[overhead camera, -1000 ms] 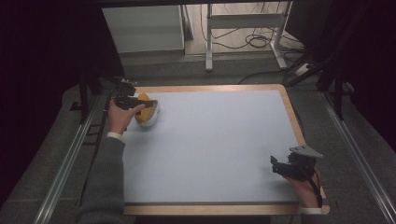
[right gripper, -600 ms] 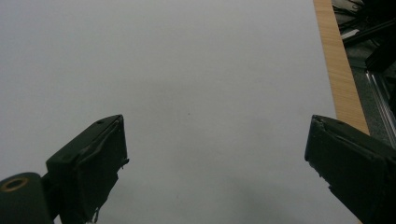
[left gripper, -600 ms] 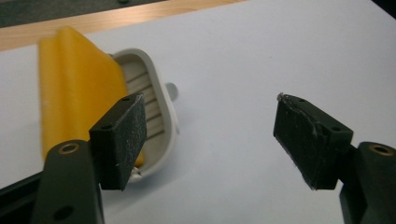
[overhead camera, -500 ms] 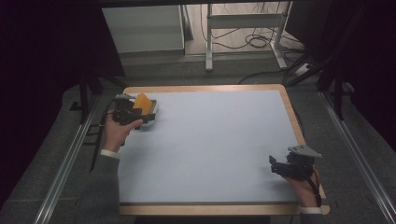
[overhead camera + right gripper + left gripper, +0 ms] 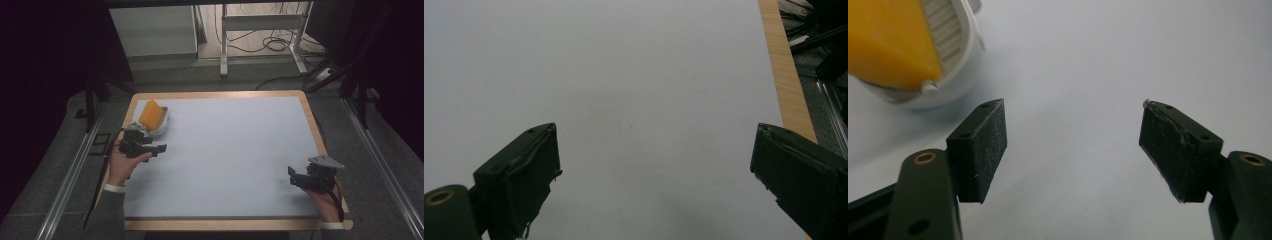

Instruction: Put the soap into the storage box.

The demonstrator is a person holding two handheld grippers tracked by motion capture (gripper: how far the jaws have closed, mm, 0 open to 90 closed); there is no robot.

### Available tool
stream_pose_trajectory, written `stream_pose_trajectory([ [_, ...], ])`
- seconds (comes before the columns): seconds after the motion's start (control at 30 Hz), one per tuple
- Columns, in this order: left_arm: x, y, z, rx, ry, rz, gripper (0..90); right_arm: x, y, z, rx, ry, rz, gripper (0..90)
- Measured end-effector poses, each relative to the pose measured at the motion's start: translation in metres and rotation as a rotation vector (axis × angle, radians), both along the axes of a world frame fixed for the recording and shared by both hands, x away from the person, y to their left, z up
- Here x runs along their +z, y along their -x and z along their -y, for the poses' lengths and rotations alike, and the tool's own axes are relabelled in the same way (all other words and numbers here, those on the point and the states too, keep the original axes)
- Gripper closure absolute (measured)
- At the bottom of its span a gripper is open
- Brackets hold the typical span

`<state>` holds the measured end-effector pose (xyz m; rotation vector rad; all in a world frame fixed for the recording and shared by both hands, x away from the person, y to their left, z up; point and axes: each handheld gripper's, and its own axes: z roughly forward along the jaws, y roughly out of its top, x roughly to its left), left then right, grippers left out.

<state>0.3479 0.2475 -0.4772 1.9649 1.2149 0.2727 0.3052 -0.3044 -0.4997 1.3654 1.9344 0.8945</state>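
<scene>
Clearly the thing in hand is the white dish point(image 5: 159, 124) with its yellow wedge point(image 5: 151, 114), which sits at the far left corner of the pale counter point(image 5: 225, 150), close to the wooden rim. The wedge stands tilted in the dish, leaning against its ribbed inner wall as the left gripper view shows it point(image 5: 888, 42).

The left gripper point(image 5: 159, 148) hovers just beside the dish on its near side, apart from it, fingers point(image 5: 979, 150) spread wide and grasping nothing. From that gripper's own camera the dish lies up and to the left of the fingers, outside the gap between them.

To take it well, I judge the hand should turn toward the dish, line one finger inside the rim and one outside, then close gently so the dish does not tip.

The right gripper point(image 5: 295, 177) rests at the near right edge, well apart, fingers point(image 5: 521, 182) released over bare counter.
</scene>
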Motion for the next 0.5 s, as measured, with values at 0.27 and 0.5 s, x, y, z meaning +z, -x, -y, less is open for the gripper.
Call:
stream_pose_trajectory([
  [0.27, -0.021, 0.021, 0.002, -0.005, 0.006, -0.018, 26.7, 0.000, 0.000, -0.001, 0.004, 0.003, 0.003, 5.8],
  [0.5, -0.023, 0.024, 0.001, 0.011, 0.040, 0.002, 28.1, 0.000, 0.000, -0.003, 0.007, 0.001, -0.001, 5.7],
])
